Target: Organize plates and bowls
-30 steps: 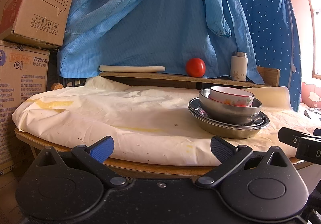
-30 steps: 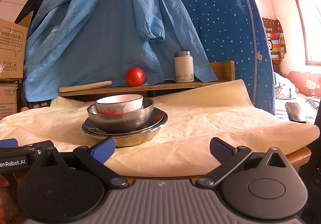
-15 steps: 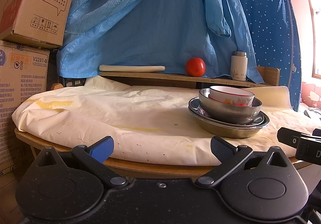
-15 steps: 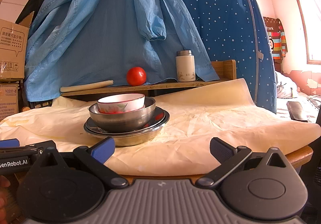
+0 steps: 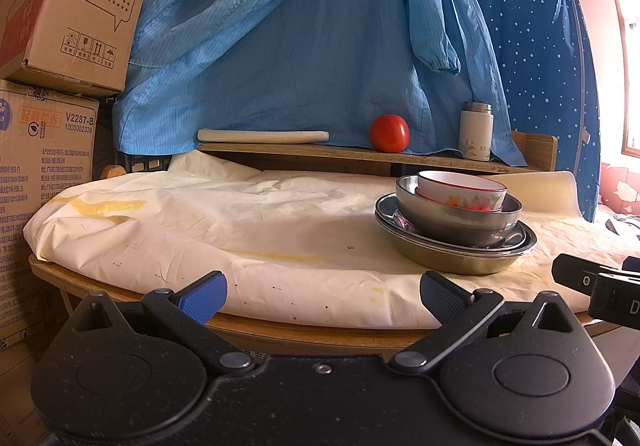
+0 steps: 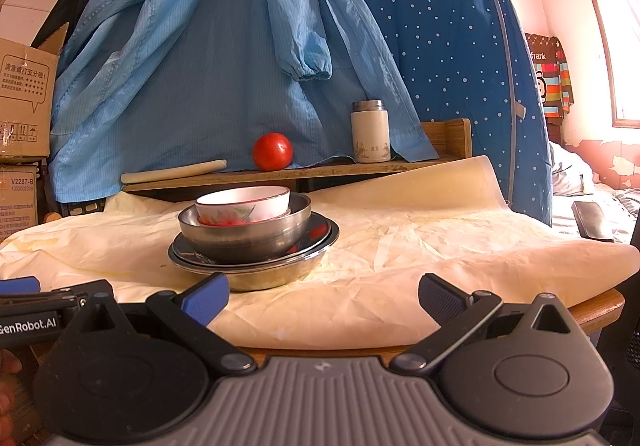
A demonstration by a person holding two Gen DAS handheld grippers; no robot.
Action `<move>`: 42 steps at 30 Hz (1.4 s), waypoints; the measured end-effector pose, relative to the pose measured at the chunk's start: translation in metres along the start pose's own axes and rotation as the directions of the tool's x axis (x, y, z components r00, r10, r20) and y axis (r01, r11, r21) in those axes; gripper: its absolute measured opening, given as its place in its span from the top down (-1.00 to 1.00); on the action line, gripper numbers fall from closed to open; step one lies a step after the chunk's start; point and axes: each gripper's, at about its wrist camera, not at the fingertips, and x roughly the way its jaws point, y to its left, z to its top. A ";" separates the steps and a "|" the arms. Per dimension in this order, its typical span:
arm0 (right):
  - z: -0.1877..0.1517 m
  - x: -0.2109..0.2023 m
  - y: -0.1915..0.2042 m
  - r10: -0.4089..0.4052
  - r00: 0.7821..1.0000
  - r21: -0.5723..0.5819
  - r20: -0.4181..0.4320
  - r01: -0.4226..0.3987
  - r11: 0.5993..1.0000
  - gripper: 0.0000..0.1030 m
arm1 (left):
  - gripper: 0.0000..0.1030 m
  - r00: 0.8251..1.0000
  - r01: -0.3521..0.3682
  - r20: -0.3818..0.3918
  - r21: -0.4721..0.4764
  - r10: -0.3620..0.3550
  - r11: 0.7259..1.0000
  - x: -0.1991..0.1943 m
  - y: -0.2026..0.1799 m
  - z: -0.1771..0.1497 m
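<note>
Cream cloth (image 5: 248, 222) covered the round table in the left wrist view, where the left gripper (image 5: 322, 292) hung at the near edge, fingers spread and empty. Right of it sat the stack: a white bowl (image 5: 462, 192) inside a steel bowl (image 5: 456, 218) on steel plates (image 5: 460, 254). From the right wrist view, the right gripper (image 6: 323, 296) was likewise spread and empty, the stack just ahead of its left finger (image 6: 206, 296).
</note>
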 end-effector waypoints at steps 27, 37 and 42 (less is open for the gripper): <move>0.000 -0.001 0.001 0.001 1.000 0.002 -0.002 -0.001 1.000 -1.00 | -0.98 1.000 0.028 -0.011 -0.018 -0.028 0.999 0.000 0.003 -0.002; 0.000 -0.001 0.002 0.001 1.000 0.003 -0.003 -0.001 1.000 -1.00 | -0.98 0.999 0.034 -0.012 -0.012 -0.035 0.999 -0.001 0.002 -0.002; 0.000 -0.001 0.002 0.000 1.000 0.003 -0.003 0.000 1.000 -1.00 | -0.98 0.999 0.038 -0.013 -0.008 -0.038 0.999 -0.001 0.003 -0.002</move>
